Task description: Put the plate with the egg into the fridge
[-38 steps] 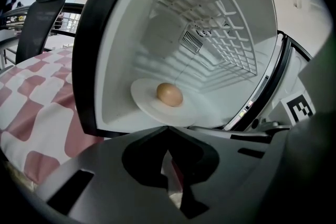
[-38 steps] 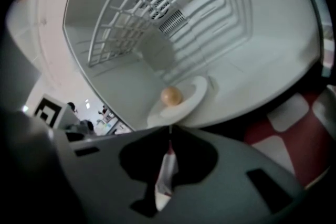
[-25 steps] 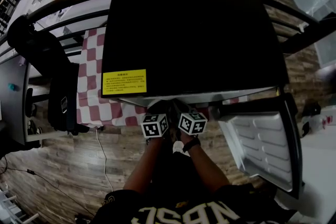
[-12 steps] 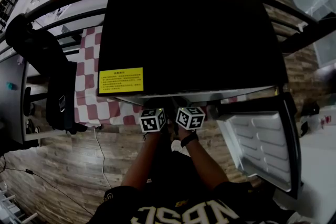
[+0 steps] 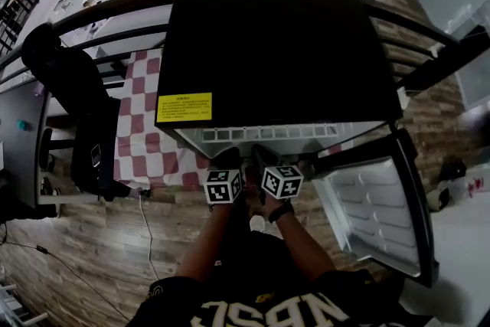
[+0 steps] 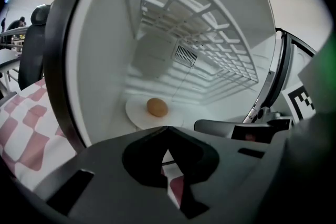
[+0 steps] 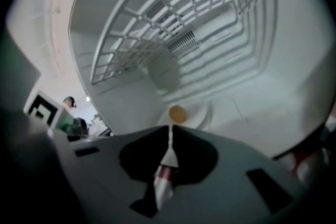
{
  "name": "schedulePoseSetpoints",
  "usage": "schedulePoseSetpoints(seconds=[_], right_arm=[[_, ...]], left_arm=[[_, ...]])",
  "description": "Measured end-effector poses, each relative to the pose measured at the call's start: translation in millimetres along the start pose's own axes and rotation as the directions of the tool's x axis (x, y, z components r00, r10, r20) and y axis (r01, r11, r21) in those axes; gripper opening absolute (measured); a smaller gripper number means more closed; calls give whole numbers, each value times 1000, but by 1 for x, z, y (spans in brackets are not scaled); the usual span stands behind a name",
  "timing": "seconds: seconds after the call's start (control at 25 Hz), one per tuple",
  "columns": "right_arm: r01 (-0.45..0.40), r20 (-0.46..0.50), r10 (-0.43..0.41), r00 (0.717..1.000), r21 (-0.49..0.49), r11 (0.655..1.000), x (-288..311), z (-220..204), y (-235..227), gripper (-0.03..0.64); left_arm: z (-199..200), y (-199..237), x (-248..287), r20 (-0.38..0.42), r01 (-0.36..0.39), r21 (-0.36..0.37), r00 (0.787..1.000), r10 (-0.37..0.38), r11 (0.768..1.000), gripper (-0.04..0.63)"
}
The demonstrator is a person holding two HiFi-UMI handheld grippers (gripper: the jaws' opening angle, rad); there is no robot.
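Left claw (image 6: pixel 167 128) backed out; egg (image 6: pixel 157 107) crosswise on plate (image 6: pixel 137 116).

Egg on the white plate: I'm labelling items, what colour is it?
The oval egg is light brown; left gripper view shows it best.

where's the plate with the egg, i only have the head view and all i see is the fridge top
observer: the plate lies on the floor inside the fridge, below the wire shelf, with the egg on it
operator: are the left tongs on it
observer: no, the left tongs are shut and empty, short of the plate
operator: and the right
observer: the right tongs are shut too, with nothing between them
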State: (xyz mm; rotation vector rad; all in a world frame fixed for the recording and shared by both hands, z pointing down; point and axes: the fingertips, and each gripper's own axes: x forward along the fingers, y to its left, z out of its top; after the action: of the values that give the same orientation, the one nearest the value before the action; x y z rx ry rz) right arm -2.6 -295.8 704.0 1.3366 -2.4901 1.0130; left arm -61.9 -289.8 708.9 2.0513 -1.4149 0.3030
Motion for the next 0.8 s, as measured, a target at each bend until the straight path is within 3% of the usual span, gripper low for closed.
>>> schedulePoseSetpoints(seconds=[0.52,0.8], right_arm=[[-6,126,36,991,-236,972,-103,45,41,34],[3,181,44,983,-253,967,-160,63,51,25]], left_arm=[[38,-54,-97,163,3,142,986,-26,990,21],[60,-82,-147,257,19,160,965,-60,987,22]])
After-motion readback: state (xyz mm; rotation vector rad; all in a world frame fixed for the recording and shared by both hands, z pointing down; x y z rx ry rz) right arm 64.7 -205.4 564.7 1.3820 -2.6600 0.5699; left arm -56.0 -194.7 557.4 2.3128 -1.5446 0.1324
